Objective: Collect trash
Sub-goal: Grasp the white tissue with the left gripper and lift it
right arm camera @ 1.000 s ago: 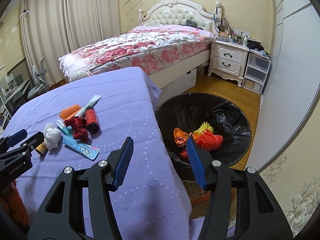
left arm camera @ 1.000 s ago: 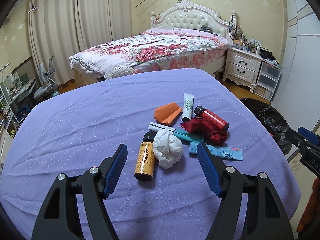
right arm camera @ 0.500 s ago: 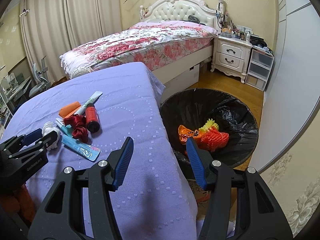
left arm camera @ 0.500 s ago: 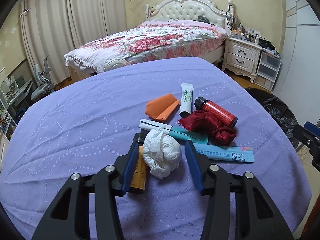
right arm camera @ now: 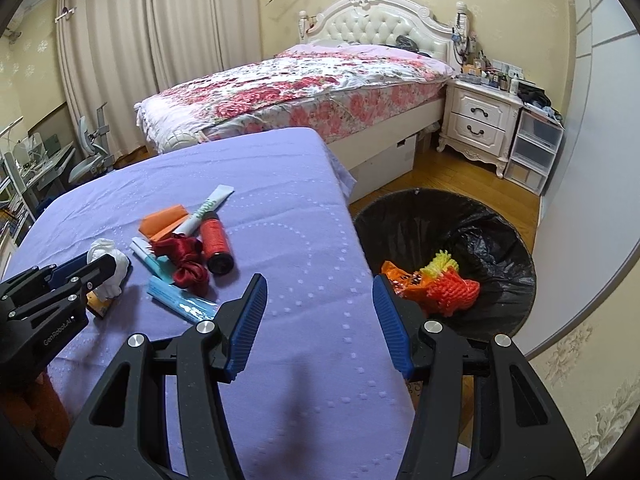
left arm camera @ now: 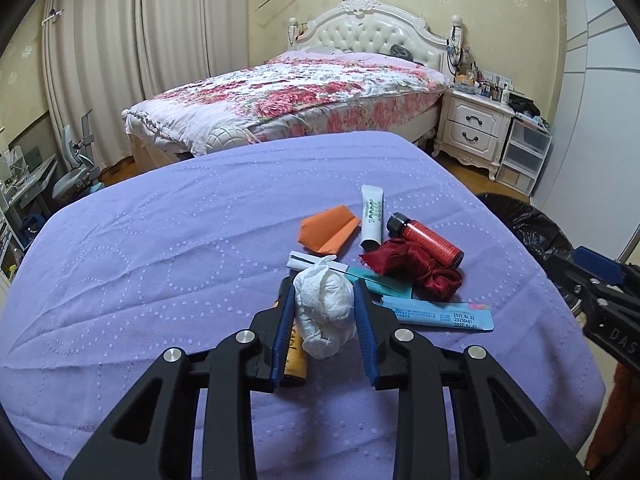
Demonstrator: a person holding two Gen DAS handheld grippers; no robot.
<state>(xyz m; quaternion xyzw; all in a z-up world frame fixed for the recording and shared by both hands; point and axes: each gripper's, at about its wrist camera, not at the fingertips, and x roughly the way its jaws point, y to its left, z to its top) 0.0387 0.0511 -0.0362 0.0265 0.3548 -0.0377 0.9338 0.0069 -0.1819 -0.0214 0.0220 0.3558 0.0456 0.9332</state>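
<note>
Left gripper (left arm camera: 325,308) closing around crumpled white tissue (left arm camera: 326,312) on purple surface (left arm camera: 160,264), pads touching it, right gripper (right arm camera: 318,322) open, empty, near bin (right arm camera: 500,240)

The counter (left arm camera: 168,248) wears a lilac cloth with dotted circles, lightly creased. A cluster of things lies on it toward its right edge. An orange paper (left arm camera: 328,230) lies flat, touching a white tube (left arm camera: 371,216) beside it. Right of the tube a red bottle (left arm camera: 430,240) lies on its side, black cap pointing away. A red ribbon (left arm camera: 416,266) is bunched against the bottle, partly over a teal packet (left arm camera: 380,282). A blue sachet (left arm camera: 440,314) lies nearest the edge. A white tissue wad (left arm camera: 326,312) sits just beside an amber bottle (left arm camera: 295,354), also on its side.
</note>
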